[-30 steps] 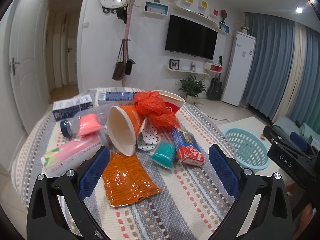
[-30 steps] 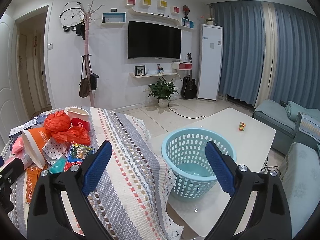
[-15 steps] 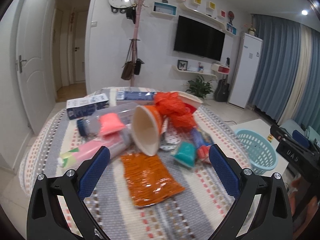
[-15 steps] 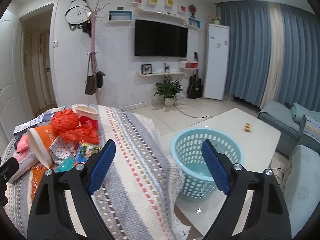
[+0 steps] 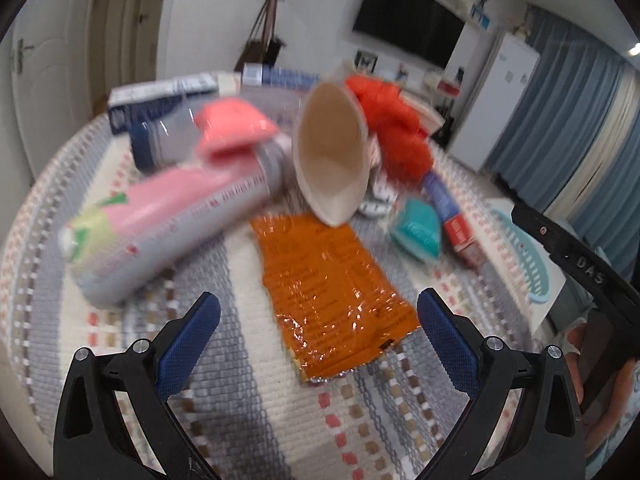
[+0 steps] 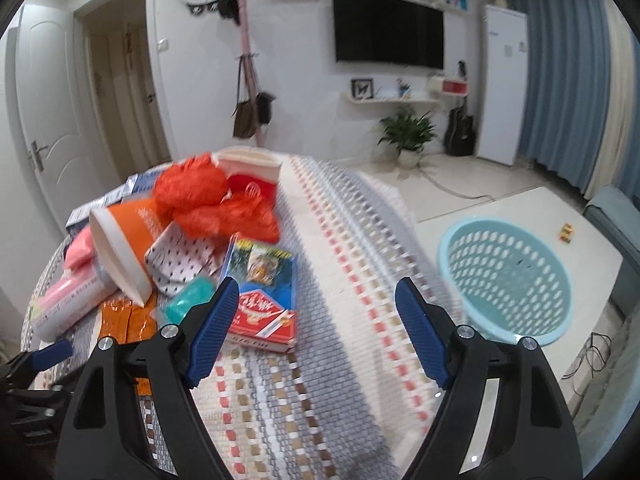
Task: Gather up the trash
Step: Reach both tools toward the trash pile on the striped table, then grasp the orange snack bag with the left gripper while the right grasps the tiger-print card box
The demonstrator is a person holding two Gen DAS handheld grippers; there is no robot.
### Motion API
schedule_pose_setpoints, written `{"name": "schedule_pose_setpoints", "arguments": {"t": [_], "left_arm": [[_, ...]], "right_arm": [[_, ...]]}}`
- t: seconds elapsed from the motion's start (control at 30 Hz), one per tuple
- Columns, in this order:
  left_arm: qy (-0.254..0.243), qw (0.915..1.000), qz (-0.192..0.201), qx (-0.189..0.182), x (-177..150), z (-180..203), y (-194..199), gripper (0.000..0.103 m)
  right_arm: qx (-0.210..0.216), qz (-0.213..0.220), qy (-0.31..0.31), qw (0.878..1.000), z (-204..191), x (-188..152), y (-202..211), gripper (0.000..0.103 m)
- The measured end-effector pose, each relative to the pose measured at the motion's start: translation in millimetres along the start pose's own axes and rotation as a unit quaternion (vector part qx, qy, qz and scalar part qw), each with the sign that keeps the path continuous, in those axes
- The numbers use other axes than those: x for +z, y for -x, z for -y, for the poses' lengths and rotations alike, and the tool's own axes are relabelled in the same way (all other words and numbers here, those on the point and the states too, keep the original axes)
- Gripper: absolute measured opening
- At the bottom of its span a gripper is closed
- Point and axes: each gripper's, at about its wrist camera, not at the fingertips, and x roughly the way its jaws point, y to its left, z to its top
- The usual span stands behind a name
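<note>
I am holding the left tongs (image 5: 318,330) wide and empty over the orange wrapper (image 5: 326,286), the nearest flat trash on the worktop (image 5: 248,420). My right tongs (image 6: 316,322) are closing with nothing between them, beside the red box (image 6: 262,292), while the basket (image 6: 506,280) is waiting off the edge.

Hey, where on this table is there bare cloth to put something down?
Free: the striped tablecloth from the red snack box to the edge by the blue basket, and the near strip before the orange wrapper. Crowded: the far left, around the tipped paper cup.
</note>
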Motion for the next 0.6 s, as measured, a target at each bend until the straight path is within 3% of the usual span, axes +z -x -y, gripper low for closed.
{"name": "schedule_pose_setpoints", "arguments": {"t": [0.27, 0.43, 0.5, 0.6], "left_arm": [[-0.026, 0.9975, -0.049, 0.043, 4.4, 12.7, -24.0, 0.09], [-0.079, 0.9909, -0.065, 0.088, 3.6, 31.6, -27.0, 0.071], [-0.093, 0.9889, -0.069, 0.093, 6.4, 36.6, -23.7, 0.056], [-0.096, 0.9898, -0.059, 0.088, 4.0, 40.4, -21.7, 0.047]], "right_arm": [[0.069, -0.067, -0.022, 0.995, -5.4, 4.7, -39.7, 0.082], [0.078, -0.101, -0.024, 0.991, -8.7, 7.0, -61.8, 0.082], [0.085, -0.12, -0.029, 0.989, -7.8, 6.6, -70.5, 0.082], [0.087, -0.132, -0.027, 0.987, -9.4, 7.0, -76.5, 0.081]]}}
